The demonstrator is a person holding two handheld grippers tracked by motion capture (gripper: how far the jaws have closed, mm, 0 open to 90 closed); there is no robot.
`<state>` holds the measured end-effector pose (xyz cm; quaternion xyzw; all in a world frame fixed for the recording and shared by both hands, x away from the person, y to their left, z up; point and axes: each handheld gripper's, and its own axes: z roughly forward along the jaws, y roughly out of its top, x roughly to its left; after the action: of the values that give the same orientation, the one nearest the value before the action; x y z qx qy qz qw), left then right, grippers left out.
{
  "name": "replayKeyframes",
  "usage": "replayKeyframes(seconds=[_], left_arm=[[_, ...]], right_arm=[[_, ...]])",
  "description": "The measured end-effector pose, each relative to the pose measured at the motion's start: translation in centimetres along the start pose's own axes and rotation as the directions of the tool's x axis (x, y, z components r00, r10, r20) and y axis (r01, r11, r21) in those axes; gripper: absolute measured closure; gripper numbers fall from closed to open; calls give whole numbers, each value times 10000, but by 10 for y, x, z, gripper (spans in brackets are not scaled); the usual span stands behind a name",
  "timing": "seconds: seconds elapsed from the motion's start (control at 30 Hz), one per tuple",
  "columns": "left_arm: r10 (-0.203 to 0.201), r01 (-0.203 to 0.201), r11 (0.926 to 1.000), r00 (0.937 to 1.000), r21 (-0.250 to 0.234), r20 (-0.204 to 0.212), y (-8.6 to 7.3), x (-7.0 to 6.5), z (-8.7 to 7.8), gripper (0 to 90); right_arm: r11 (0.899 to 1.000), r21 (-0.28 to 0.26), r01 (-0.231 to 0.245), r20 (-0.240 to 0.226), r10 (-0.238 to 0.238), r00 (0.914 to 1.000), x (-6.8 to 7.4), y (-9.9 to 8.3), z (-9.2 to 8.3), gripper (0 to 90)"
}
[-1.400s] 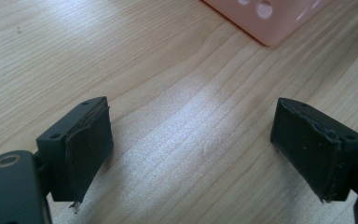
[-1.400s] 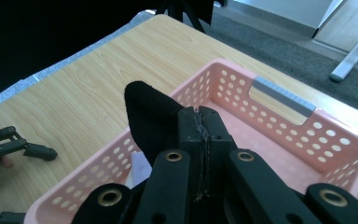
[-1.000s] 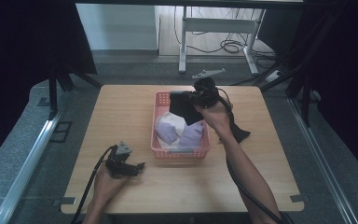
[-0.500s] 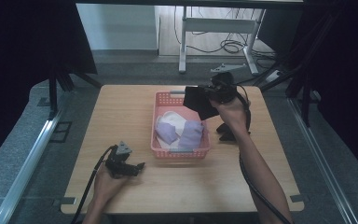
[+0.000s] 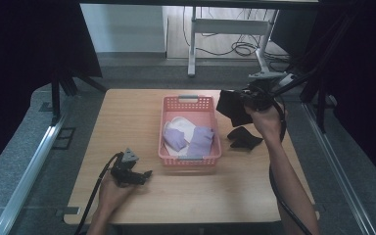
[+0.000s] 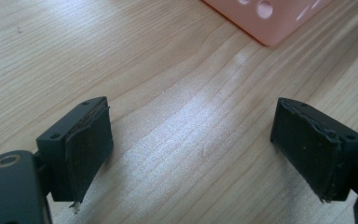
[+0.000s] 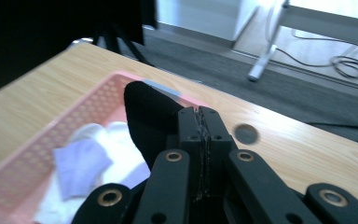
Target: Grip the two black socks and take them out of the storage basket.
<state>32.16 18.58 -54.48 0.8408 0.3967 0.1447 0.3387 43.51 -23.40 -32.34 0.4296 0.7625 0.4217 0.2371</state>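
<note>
My right gripper (image 5: pixel 245 101) is shut on a black cloth (image 5: pixel 231 109) that hangs in the air just past the right rim of the pink basket (image 5: pixel 188 99). In the right gripper view the jaws (image 7: pixel 198 117) are pressed together with the black cloth (image 7: pixel 149 112) bunched at their left. A second black cloth (image 5: pixel 244 138) lies on the table below that hand. Inside the basket lie a white cloth (image 5: pixel 181 125) and purple cloths (image 5: pixel 199 140). My left gripper (image 5: pixel 145 175) rests open on the wood near the front left, its jaws (image 6: pixel 191 149) wide apart with nothing between them.
The wooden table (image 5: pixel 127 112) has bare room to the left of the basket and along its front edge. A corner of the basket (image 6: pixel 265 21) lies just ahead of the left gripper. Metal rails and a desk frame (image 5: pixel 235 29) with cables stand beyond the table.
The right gripper has carried the black cloth rightward, from over the basket to beyond its right rim. The left gripper has stayed put.
</note>
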Motion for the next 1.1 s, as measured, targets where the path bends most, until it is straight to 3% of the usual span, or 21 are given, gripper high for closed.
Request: replayKeyframes(seconds=[0.33, 0.57, 1.1], left_arm=[[10, -10, 10000, 10000, 34, 13, 0, 0, 0, 126], [15, -16, 10000, 10000, 37, 9, 0, 0, 0, 126], [-20, 20, 10000, 10000, 9, 9, 0, 0, 0, 126]], right_arm=[[9968, 513, -617, 1068, 560, 9927, -38, -34, 5, 890], [9909, 1030, -870, 1482, 712, 9864, -51, -63, 25, 888], [9708, 2118, -1129, 1096, 912, 9898, -48, -111, 69, 881]])
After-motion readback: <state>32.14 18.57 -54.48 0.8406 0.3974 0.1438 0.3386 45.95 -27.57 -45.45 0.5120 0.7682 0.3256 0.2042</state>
